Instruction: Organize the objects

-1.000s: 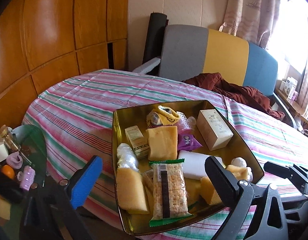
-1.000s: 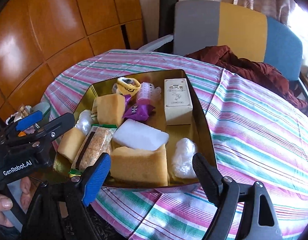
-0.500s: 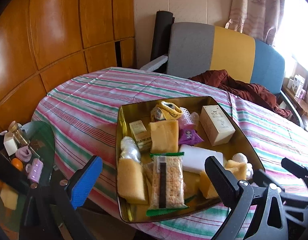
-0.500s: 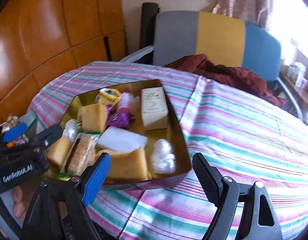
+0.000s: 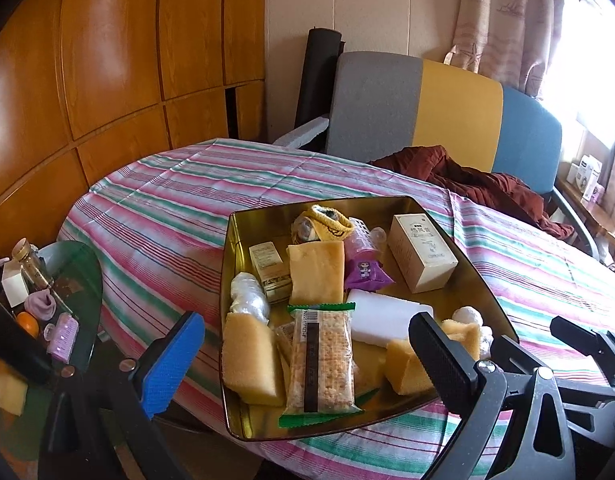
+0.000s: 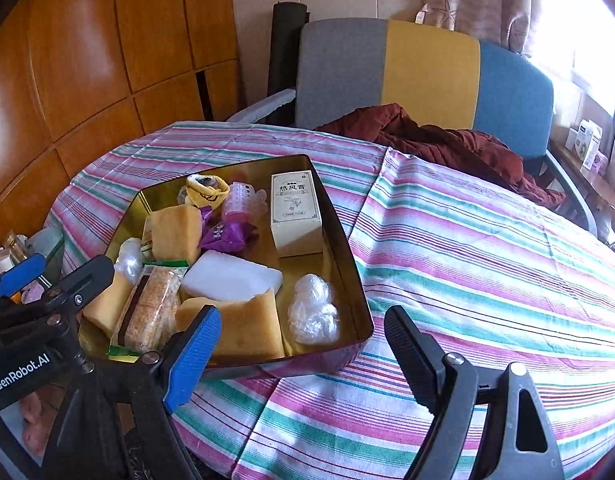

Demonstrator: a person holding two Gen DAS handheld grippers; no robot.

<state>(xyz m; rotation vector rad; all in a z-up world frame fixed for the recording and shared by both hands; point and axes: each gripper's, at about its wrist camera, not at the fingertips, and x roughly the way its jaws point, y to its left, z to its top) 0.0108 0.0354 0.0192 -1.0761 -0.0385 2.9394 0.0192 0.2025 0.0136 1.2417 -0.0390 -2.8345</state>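
Observation:
A gold metal tray (image 5: 227,280) sits on the striped tablecloth, filled with several items. It holds a cream box (image 5: 421,254), a cracker packet (image 5: 321,360), yellow sponges (image 5: 315,272), a white block (image 5: 383,316), a purple packet (image 5: 365,274) and a crumpled plastic lump (image 6: 313,314). My left gripper (image 5: 305,320) hovers open at the tray's near edge, above the crackers, holding nothing. My right gripper (image 6: 301,316) is open and empty too, in front of the tray's near right corner (image 6: 363,332). The left gripper's body (image 6: 47,280) shows beside the tray in the right wrist view.
A small glass side table (image 5: 83,280) at the left carries a bottle, an orange and small purple things. Behind the table stand a grey, yellow and blue chair (image 5: 427,116) and a dark red cloth (image 5: 467,176). Bare striped cloth (image 6: 487,260) spreads right of the tray.
The right wrist view has swung a little to the right, so the tray sits further left in it. Both grippers stay open and empty. The tray's contents have not moved.

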